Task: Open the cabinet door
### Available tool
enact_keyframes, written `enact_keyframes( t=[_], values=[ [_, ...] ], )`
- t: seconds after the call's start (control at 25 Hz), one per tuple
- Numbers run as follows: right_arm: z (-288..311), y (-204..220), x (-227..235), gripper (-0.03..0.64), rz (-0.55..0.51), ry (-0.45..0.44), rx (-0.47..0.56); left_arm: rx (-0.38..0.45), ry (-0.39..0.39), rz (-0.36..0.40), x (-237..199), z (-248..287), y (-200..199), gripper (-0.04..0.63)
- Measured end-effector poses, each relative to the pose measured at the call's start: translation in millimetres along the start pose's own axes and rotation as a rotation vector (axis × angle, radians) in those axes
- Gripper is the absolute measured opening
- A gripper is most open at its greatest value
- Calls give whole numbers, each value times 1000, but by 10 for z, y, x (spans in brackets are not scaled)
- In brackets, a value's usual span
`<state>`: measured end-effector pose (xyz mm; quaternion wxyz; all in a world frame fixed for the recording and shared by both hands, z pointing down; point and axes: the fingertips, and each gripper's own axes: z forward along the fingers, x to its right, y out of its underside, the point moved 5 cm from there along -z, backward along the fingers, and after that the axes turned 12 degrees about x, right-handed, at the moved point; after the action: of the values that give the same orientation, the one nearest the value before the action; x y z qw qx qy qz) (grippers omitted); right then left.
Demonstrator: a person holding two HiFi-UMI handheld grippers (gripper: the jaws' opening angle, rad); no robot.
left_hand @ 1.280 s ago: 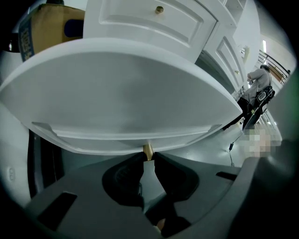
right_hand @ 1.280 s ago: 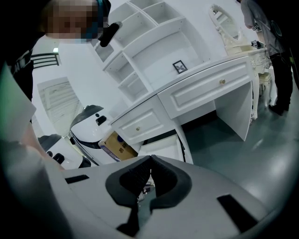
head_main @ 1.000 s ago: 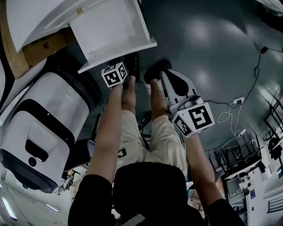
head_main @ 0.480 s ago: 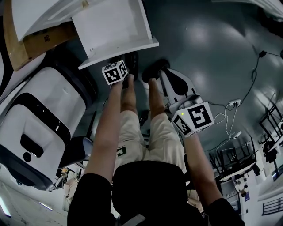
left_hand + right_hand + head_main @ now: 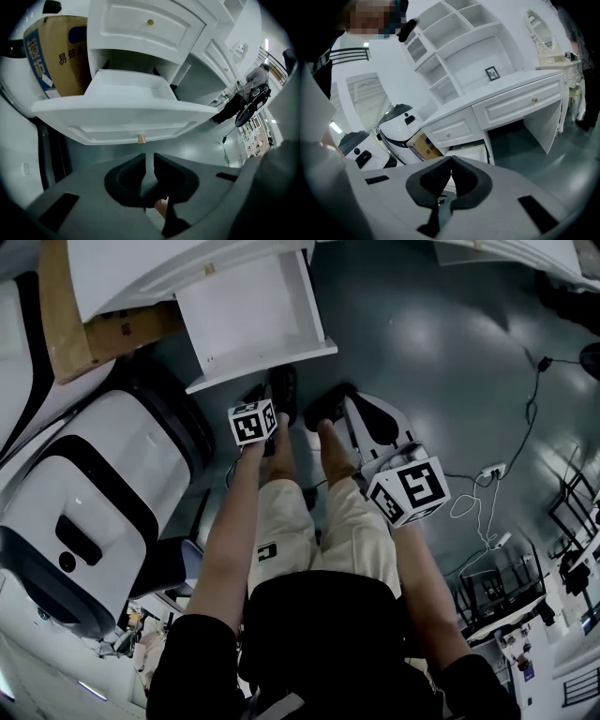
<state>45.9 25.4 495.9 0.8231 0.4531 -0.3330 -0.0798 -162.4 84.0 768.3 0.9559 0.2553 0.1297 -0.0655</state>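
A white drawer [image 5: 251, 310] of the white desk cabinet stands pulled out, its front panel [image 5: 126, 117] with a small brass knob [image 5: 141, 138] facing me. My left gripper [image 5: 255, 420] hovers just in front of that panel. In the left gripper view its jaws [image 5: 149, 161] point below the knob, apart from it. They are closing, with a narrow gap left and nothing between them. My right gripper [image 5: 352, 404] hangs to the right over the floor. Its fingertips [image 5: 451, 161] meet and hold nothing.
A large white-and-black machine [image 5: 84, 512] stands left of the drawer, with a cardboard box [image 5: 56, 51] wedged beside the cabinet. Above the drawer is a shut one with a knob [image 5: 150, 22]. The desk [image 5: 511, 101] carries shelves. Cables [image 5: 487, 484] lie on the grey floor at right.
Both grippers have risen. The left one has drawn back from the drawer's front, so the gap between them has grown. The drawer stays pulled out.
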Motion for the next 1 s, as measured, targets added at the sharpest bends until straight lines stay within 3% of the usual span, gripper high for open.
enact_keyframes(
  t=[0.32, 0.72, 1.0],
  values=[
    [-253, -507, -403, 17, -44, 6, 26, 23, 134, 119, 386, -811, -260, 60],
    [-720, -1172, -816, 17, -104, 48, 107, 97, 154, 177, 526, -1736, -857, 40],
    [-754, -1620, -1089, 17, -165, 50, 183, 172, 270, 235, 710, -2245, -1294, 28]
  ],
)
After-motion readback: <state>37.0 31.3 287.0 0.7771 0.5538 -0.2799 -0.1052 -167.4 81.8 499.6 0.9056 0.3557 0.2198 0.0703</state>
